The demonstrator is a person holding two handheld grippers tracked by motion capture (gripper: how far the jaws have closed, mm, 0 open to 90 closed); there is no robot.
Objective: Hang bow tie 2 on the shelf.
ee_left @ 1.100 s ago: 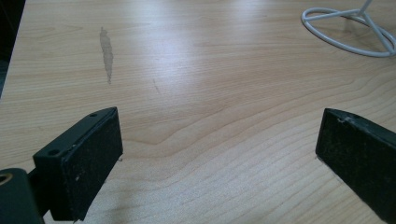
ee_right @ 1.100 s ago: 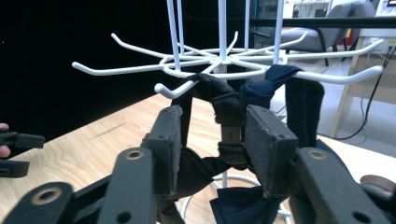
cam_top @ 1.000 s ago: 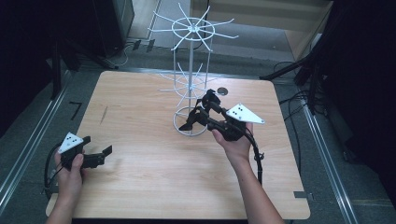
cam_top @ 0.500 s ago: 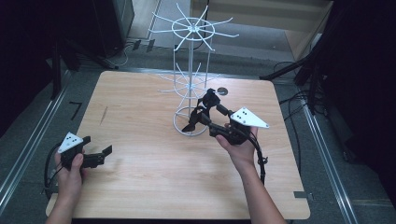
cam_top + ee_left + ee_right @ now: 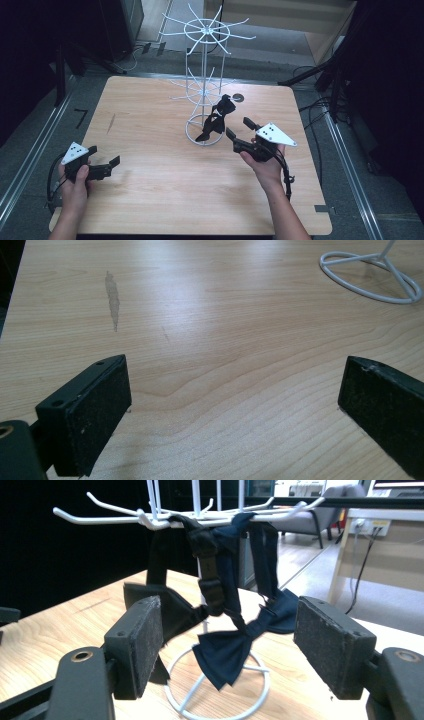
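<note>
Your right gripper [image 5: 227,645] has just opened off the bow tie [image 5: 235,645]; a snag could topple the rack [image 5: 205,90]. Left gripper [image 5: 235,405] is open, empty.

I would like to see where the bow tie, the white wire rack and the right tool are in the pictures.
bow tie [image 5: 227,652]: right gripper view, on the dark blue bow.
white wire rack [image 5: 204,142]: high view, on its round base ring.
right tool [image 5: 240,128]: high view, midway between its open jaw tips.

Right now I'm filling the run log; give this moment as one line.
right tool: jaws just opened, empty | bow tie: hanging on white rack | left tool: open, over table
</note>
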